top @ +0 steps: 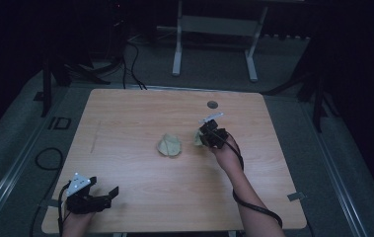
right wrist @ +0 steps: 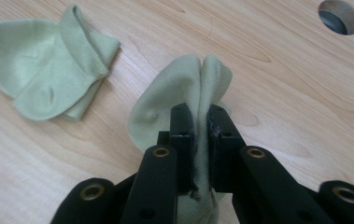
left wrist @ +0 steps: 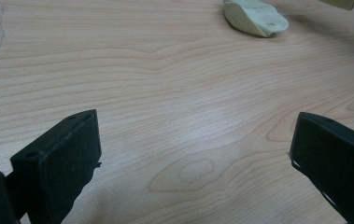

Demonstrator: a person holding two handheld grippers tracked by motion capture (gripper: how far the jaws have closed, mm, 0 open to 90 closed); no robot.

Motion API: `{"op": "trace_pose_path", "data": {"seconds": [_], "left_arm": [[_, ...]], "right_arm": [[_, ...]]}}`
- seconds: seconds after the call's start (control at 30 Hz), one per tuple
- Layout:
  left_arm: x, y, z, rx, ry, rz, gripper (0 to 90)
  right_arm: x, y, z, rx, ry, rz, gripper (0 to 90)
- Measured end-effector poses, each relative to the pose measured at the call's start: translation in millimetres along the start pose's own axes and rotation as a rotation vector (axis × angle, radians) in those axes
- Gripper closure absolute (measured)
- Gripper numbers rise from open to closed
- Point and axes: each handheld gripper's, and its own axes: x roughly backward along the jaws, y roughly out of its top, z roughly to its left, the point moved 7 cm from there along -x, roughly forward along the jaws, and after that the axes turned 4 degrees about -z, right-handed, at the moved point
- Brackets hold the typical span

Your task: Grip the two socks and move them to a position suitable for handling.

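Black jaws of the right gripper stood nearest the lens in the right gripper view, pinched together on a fold of a pale green sock. Cloth bulged up between and past the pads; the rest of the held sock hung to the left of the jaws, just over the wooden table. No earlier frame to compare, so motion not recorded.

Second pale green sock lay flat and crumpled on the table, up and left of the held one, near it but apart. Round cable hole sat in the tabletop at the far right.

High view: right gripper right of table centre with the held sock at its tip; the loose sock just left of it, near centre.

Left gripper rested at the near left corner, well apart from both socks. In the left gripper view its jaws stood wide, nothing between them but bare table; the loose sock showed far off at the top edge.
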Motion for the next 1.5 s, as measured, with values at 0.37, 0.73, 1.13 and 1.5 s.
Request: {"op": "trace_pose_path", "data": {"seconds": [0.37, 0.73, 1.13, 1.5], "left_arm": [[-2.9, -1.0, -3.1, -0.007, -0.008, 0.015, 2.2], [-3.5, -0.6, -5.1, -0.004, -0.014, 0.015, 2.3], [-2.4, -0.7, -8.7, -0.011, -0.022, 0.018, 2.2], [-6.3, -2.6, -22.2, -0.047, -0.054, 0.039, 2.2]], "right_arm": [[58.6, 2.0, 23.5, 0.038, 0.048, -0.102, 82.7], [104.5, -29.9, 64.5, 0.076, 0.095, -0.201, 82.6], [118.5, -77.5, 109.4, 0.098, 0.118, -0.211, 82.4], [71.1, -120.1, 135.9, 0.018, 0.166, -0.109, 81.4]]}}
